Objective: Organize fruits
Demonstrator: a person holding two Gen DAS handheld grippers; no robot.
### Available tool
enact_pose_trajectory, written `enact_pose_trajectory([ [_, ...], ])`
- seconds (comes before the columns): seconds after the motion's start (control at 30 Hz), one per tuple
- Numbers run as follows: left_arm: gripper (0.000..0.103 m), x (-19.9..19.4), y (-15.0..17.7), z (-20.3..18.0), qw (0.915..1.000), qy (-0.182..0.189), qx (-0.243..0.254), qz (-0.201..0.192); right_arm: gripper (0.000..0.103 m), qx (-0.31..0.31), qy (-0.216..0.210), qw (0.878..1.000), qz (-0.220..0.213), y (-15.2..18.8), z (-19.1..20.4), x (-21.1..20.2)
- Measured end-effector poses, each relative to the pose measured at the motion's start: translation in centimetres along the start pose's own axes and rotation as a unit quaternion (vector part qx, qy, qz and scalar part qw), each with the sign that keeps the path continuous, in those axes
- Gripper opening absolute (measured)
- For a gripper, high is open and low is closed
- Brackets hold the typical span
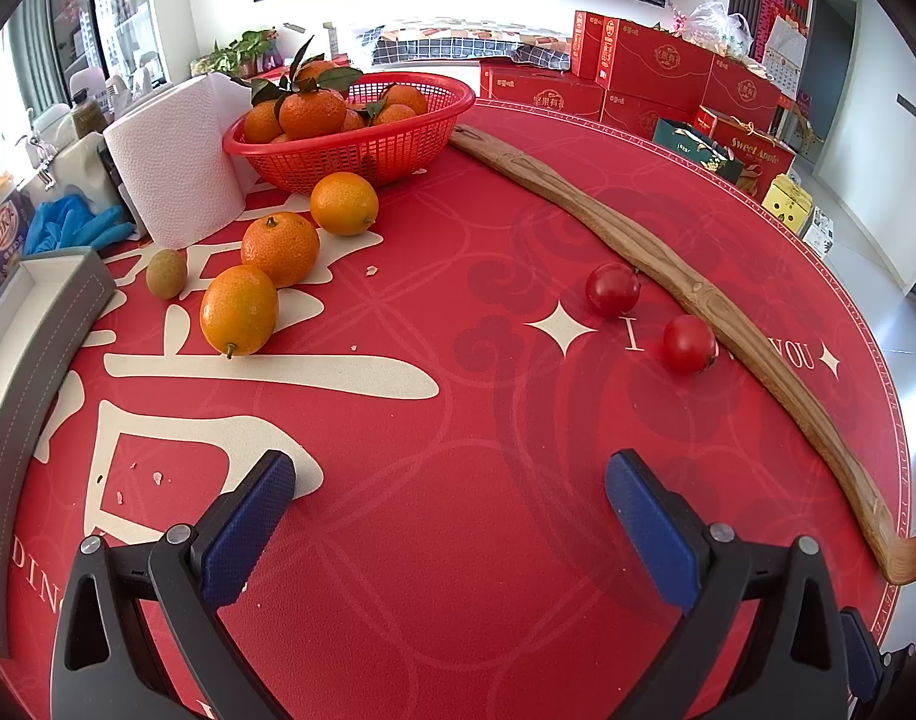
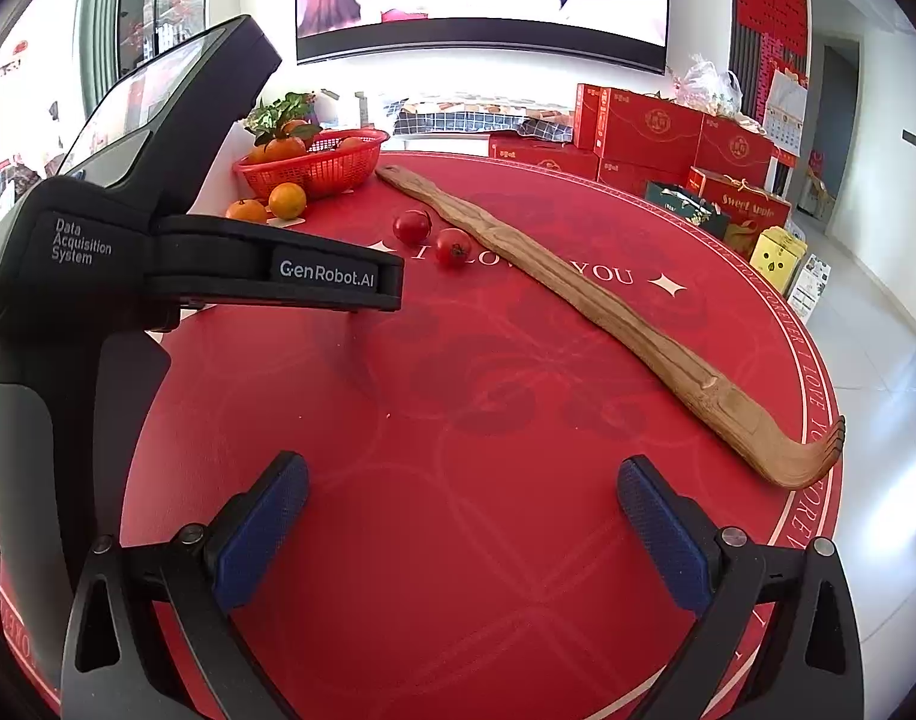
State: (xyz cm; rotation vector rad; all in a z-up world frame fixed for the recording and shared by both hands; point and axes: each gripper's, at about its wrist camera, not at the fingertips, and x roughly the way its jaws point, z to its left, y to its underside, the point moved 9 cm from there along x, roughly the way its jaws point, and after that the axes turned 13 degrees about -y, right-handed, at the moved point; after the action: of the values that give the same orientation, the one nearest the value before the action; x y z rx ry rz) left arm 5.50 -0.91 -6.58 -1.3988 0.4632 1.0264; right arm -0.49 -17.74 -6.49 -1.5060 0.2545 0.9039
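Three loose oranges lie on the red round table: a near one point(image 1: 239, 311), a middle one point(image 1: 280, 248) and a far one point(image 1: 344, 203), beside a small brown-green fruit point(image 1: 166, 273). Behind them stands a red mesh basket point(image 1: 362, 150) holding several leafy oranges. Two small red tomatoes point(image 1: 612, 289) point(image 1: 688, 343) rest against a long wooden back scratcher point(image 1: 685, 294). My left gripper point(image 1: 452, 480) hovers open over bare cloth, short of all fruit. My right gripper point(image 2: 463, 480) is also open and empty; the tomatoes point(image 2: 412, 225) point(image 2: 453, 246) and basket point(image 2: 314, 171) lie far ahead.
A paper towel roll point(image 1: 176, 162) stands left of the basket, with blue gloves point(image 1: 74, 225) and a grey tray point(image 1: 44, 354) at the left edge. The left gripper's black body point(image 2: 128, 276) fills the right wrist view's left side. Red gift boxes point(image 1: 655, 72) stack behind the table.
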Motion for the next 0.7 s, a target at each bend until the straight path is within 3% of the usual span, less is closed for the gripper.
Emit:
enact_pose_trajectory([
  [0.7, 0.103, -0.08, 0.17, 0.09, 1.0, 0.0, 0.0, 0.0, 0.103, -0.004, -0.008, 1.0, 0.005, -0.16, 0.72, 0.6],
])
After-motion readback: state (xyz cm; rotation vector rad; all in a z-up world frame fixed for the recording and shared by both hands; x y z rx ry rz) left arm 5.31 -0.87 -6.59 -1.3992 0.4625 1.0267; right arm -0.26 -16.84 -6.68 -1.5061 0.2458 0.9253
